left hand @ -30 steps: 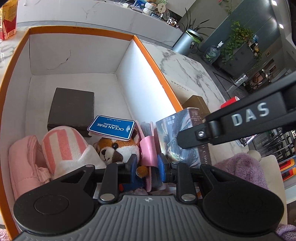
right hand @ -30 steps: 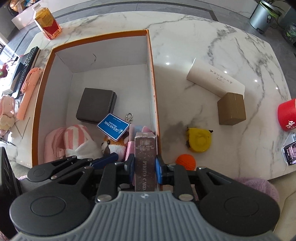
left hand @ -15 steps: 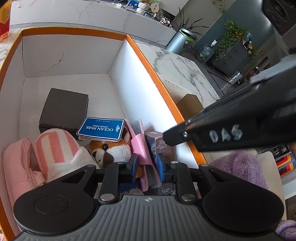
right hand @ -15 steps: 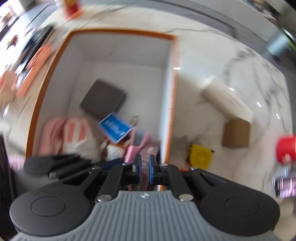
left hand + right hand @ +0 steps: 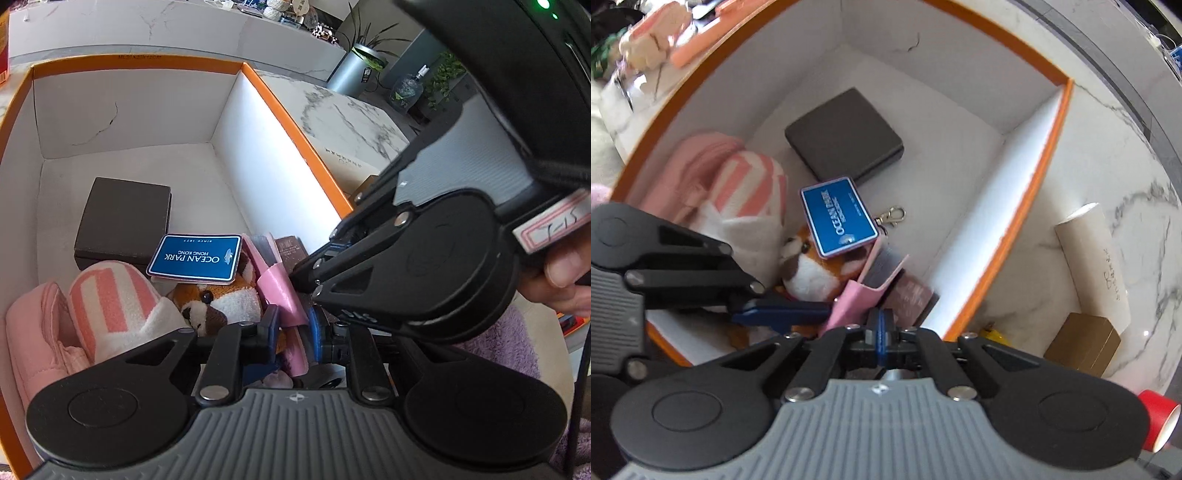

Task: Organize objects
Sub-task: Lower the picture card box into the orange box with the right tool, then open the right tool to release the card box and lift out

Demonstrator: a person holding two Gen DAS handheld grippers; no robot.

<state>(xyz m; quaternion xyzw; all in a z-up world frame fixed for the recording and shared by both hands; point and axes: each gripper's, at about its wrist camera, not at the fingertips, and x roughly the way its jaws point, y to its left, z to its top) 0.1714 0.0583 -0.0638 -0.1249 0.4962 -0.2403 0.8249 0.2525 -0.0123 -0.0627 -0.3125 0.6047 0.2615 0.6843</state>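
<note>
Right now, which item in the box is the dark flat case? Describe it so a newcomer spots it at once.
Start at the orange-rimmed white box on the marble table. On its floor, toward the far wall and apart from the cluster of soft pink things, lies the dark flat case. It is square, matte charcoal and unmarked; the neighbouring blue Ocean Park tag just overlaps its near corner.

Photo-card box (image 5: 911, 295) released into orange box (image 5: 1047, 155) — right fingers (image 5: 884, 341) closed, empty.

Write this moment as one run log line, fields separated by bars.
left tongs: shut on pink case | right tongs: shut, empty | card box: inside orange box
</note>
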